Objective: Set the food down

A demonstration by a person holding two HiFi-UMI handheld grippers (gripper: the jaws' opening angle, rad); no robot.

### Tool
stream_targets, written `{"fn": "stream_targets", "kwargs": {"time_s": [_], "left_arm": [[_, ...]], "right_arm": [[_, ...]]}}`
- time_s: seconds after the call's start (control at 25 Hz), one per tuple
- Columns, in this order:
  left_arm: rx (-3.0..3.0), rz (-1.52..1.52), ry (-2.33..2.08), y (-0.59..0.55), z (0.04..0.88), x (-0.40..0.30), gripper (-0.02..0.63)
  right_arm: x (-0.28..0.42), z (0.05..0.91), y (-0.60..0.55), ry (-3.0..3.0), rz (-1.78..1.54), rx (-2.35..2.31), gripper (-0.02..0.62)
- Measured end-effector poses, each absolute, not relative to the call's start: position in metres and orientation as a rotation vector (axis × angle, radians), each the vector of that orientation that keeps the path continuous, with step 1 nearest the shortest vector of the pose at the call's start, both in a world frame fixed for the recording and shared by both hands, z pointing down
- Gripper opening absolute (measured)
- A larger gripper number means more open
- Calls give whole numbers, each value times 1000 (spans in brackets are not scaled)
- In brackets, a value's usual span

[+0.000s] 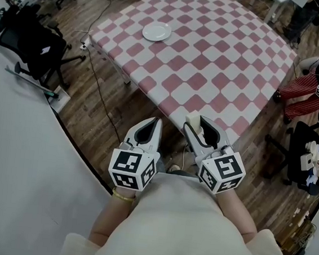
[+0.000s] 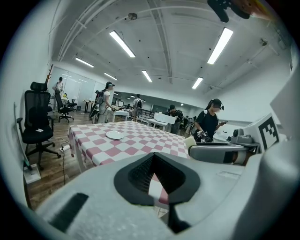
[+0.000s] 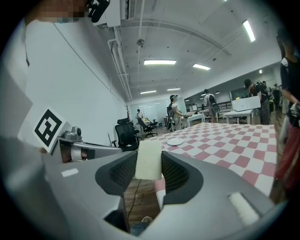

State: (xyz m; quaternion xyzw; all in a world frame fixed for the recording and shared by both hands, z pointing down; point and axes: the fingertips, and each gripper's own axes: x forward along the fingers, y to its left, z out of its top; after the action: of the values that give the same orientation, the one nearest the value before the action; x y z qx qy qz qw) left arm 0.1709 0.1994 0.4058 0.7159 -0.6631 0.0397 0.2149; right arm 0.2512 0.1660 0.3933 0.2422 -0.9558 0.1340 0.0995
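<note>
Cream-coloured slab of food (image 3: 149,158), upright, clamped across its two flat faces by the right gripper (image 3: 150,171). Its top edge pokes above the jaw tips. Judgement: gripping the broad faces keeps a soft piece from twisting and leaves its lower edge free to meet a surface first.

Left gripper (image 1: 155,123): jaws closed tip to tip with nothing between them. Only checked cloth shows through the hollow behind the tips. It is held beside the right gripper, close to the body, and looks idle.

Position: both grippers are short of the near corner of the table (image 1: 211,67), over wood floor. The food is not yet above the cloth.

Target (judgement): the white plate (image 1: 156,31), which sits toward the far side near the table's left edge, well apart from the food. Nothing else shows on the pink-and-white cloth, so the path across it is open. The distance looks too long for a reach from here, and stepping along one side seems needed.

Room:
- **Left side:** a cable (image 1: 104,90) trails on the floor by the table leg, a trip risk. A black chair (image 1: 32,45) stands well apart.
- **Right side:** tighter, with a second chair (image 1: 306,159) carrying clutter near the corner.
</note>
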Motion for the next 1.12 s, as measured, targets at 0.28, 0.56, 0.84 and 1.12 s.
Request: {"fn": "stream_targets", "kwargs": {"time_s": [0.28, 0.56, 0.84, 1.12], "left_arm": [[2014, 121, -1815, 173, 401, 143, 0], [2035, 130, -1783, 145, 399, 114, 0], [2051, 128, -1744, 117, 398, 80, 0], [2080, 122, -1688, 89, 397, 47, 0]], "right_arm": [[224, 388, 141, -2828, 403, 752, 172], [189, 382, 116, -2830, 409, 769, 172], [154, 375, 91, -2821, 386, 787, 172], [117, 369, 67, -2800, 368, 825, 172]]}}
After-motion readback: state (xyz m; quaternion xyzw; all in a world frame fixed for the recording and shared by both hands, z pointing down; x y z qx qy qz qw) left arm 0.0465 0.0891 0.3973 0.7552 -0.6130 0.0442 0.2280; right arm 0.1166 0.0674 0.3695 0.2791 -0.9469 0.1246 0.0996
